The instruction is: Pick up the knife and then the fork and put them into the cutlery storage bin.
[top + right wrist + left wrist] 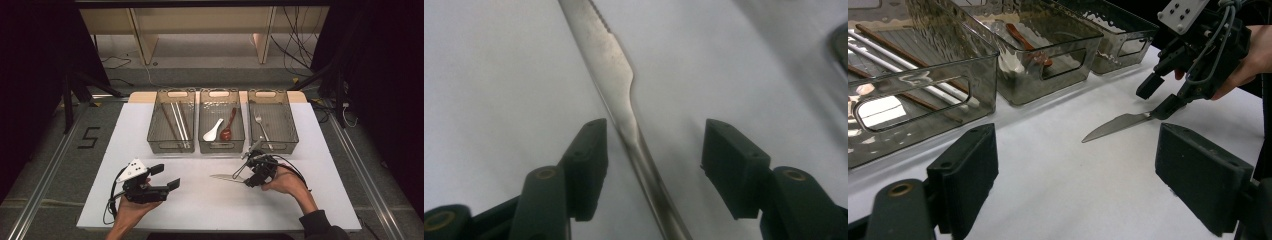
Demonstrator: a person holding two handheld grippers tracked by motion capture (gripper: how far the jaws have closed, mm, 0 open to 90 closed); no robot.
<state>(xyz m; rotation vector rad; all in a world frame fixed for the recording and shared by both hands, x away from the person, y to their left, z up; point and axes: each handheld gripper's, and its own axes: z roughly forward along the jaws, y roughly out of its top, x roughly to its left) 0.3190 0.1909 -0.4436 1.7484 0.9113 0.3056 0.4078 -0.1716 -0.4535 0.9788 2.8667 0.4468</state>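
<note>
3 clear bins at far side of tabletop (150, 200): left bin (171, 121) w/ chopsticks (177, 121), mid bin (221, 121) w/ white spoon (213, 131) + red spoon (228, 126), right bin (272, 121) w/ fork (262, 128). Knife (225, 177) flat on tabletop, near side of the bins. Right gripper (653, 150) fingers part-open astride its handle, not gripping. Left gripper (165, 176) fingers wide, empty.

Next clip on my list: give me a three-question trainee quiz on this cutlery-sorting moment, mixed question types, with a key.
1. True or false: the right gripper has its fingers pressed onto the knife.
2. Multiple choice: which bin holds the fork? A) left bin B) middle bin C) right bin
3. Fill in: the middle bin holds a white spoon and a ____ spoon.

Key
1. False. The fingers stand either side of the knife's handle, apart from it; the knife lies flat on the table.
2. C.
3. Red-brown.
</note>
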